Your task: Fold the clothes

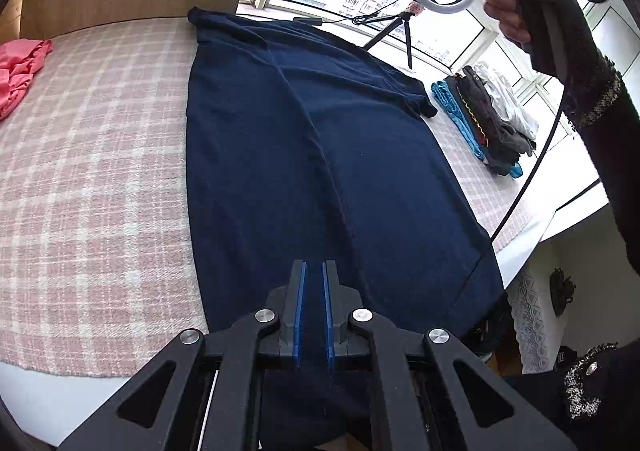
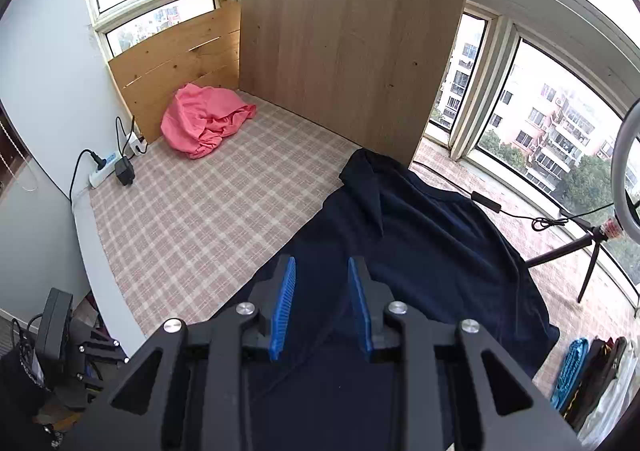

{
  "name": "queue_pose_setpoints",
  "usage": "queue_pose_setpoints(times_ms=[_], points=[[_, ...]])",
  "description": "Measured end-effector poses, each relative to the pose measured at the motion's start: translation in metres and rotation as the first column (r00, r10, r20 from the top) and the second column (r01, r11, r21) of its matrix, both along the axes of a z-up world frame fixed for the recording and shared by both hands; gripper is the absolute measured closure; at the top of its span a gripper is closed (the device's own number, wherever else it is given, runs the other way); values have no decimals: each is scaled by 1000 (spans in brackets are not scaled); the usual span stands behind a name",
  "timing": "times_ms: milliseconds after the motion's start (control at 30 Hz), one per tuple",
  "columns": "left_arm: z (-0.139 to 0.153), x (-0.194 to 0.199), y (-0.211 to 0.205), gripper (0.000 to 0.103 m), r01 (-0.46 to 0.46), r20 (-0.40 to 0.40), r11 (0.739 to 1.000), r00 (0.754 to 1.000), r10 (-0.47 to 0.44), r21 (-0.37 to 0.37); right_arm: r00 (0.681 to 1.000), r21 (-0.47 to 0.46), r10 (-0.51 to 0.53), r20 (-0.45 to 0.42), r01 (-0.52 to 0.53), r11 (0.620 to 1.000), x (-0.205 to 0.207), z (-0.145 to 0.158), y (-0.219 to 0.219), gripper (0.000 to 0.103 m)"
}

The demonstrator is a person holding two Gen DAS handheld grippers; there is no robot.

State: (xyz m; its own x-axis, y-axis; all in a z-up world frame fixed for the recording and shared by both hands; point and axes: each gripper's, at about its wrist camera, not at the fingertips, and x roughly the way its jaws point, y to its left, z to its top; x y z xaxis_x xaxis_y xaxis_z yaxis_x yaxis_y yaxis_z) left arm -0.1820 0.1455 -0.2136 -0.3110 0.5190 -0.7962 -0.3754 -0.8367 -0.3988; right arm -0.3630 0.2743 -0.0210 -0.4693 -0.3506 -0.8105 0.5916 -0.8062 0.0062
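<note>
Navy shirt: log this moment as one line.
navy shirt: spread on checked bed cover | left hand-held gripper: shut, empty | right hand-held gripper: open, empty, above shirt | pink garment: unfolded | folded stack: beside shirt

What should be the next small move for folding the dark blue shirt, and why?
Probably lower the right hand-held gripper, open and empty, to the navy shirt sleeve side: the shirt lies spread on the checked cloth, that side still unfolded.
</note>
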Motion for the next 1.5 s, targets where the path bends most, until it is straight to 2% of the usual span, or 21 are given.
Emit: queue_pose_setpoints(times_ms=[33,100,200,367,433,500,533,567,633,667,733,800,867,933,967,1067,1200,1400,1433,1467,1500], points=[[-8,-7,6,97,-4,17,1000,1000,4,-7,1000,1,11,13,-11,1000,-27,-16,-11,63],[-26,-18,13,96,-18,60,1000,998,18,-13,998,12,27,52,-28,1000,-77,-49,-29,63],[-49,-27,9,93,-58,118,998,991,59,-14,995,85,62,82,-69,994,-133,-105,-56,62],[-58,-31,-1,95,-77,168,996,983,70,39,987,185,130,92,-145,972,-178,-164,-90,63],[-59,-32,-2,95,-75,178,996,982,66,42,987,209,143,69,-154,966,-186,-174,-96,63],[-57,-31,2,95,-50,165,999,985,46,22,991,169,116,67,-126,978,-199,-175,-90,64],[-57,-30,3,95,-40,161,999,986,37,15,993,132,93,76,-102,986,-205,-173,-83,74],[-57,-29,4,95,-33,159,999,987,30,13,994,83,59,95,-67,994,-213,-169,-73,97],[-58,-28,3,95,-29,163,999,986,24,26,990,-30,-27,137,32,999,-231,-161,-44,97],[-58,-28,1,95,-34,170,999,985,27,39,982,-88,-88,168,104,991,-242,-158,-25,97],[-59,-33,0,95,-40,180,998,983,30,55,949,-135,-215,230,250,959,-261,-158,8,95],[-59,-33,1,95,-36,181,998,983,25,57,935,-105,-283,214,310,945,-266,-155,27,88],[-58,-33,1,95,-27,178,998,984,16,55,939,-23,-328,107,332,943,-261,-143,30,76],[-58,-33,1,95,-26,183,998,983,15,59,962,-26,-271,43,272,962,-254,-128,21,74],[-58,-33,2,95,-25,184,998,983,14,60,978,-28,-207,35,208,978,-252,-124,9,71],[-57,-33,2,94,-19,184,998,983,8,61,998,29,-7,64,6,1000,-248,-126,-40,68],[-56,-32,-1,94,-16,187,998,982,4,67,992,222,125,-11,-120,968,-245,-149,-98,68],[-56,-31,-4,94,-14,184,997,983,0,75,975,397,217,-36,-186,899,-251,-178,-126,68],[-57,-31,-4,94,-16,184,997,983,1,80,976,413,216,-26,-187,891,-254,-181,-126,72],[-57,-31,-5,94,-18,184,996,983,2,85,979,418,201,-15,-177,891,-259,-182,-125,93],[-57,-30,-5,94,-20,184,996,983,3,90,985,403,174,-10,-155,902,-266,-178,-121,96]])
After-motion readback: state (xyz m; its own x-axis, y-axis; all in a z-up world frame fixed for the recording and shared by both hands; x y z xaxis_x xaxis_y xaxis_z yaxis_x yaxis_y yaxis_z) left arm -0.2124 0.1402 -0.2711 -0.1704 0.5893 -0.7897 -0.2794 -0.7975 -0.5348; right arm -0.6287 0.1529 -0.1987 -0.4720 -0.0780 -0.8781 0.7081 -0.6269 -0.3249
